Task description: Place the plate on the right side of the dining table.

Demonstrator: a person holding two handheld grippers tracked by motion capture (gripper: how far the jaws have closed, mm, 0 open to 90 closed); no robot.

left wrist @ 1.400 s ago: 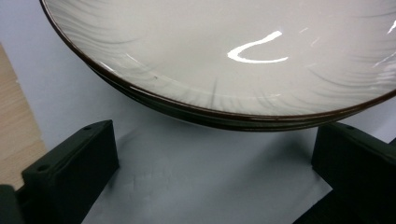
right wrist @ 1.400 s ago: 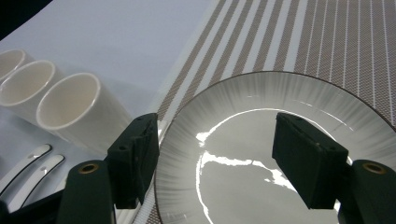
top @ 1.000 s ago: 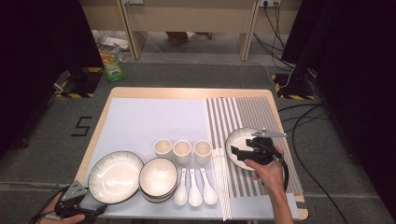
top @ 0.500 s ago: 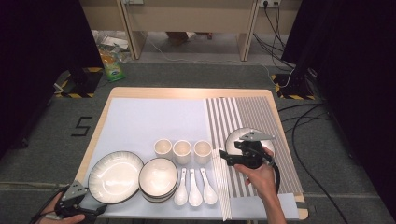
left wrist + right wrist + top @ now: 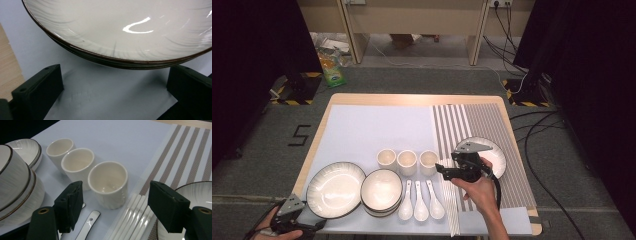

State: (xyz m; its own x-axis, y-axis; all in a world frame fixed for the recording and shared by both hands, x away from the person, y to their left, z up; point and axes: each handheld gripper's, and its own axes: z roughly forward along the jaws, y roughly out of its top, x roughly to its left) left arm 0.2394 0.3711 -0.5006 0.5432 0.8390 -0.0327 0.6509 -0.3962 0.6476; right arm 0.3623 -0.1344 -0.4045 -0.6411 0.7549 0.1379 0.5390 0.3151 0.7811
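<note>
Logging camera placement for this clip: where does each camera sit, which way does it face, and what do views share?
High view: above the near table edge, looking forward and down; both forearms, left gripper and right gripper enter from below.
Left gripper view: rides the left gripper, facing the large plate; open black jaws.
Right gripper view: rides the right gripper, facing the nearest cup; open jaws.
Shared: that cup and the chopsticks.

Lab or recording studio, not a home. Black curtains [image 5: 257,75] hang at 9 and 3 o'clock, hazard-taped stand bases [image 5: 294,92] sit on grey carpet [image 5: 412,82], cables [image 5: 537,130] trail at 2 o'clock from a wall socket [image 5: 497,3]. Staged table [image 5: 412,100] with tableware; a floor marking "5" [image 5: 299,135] at 9 o'clock.
</note>
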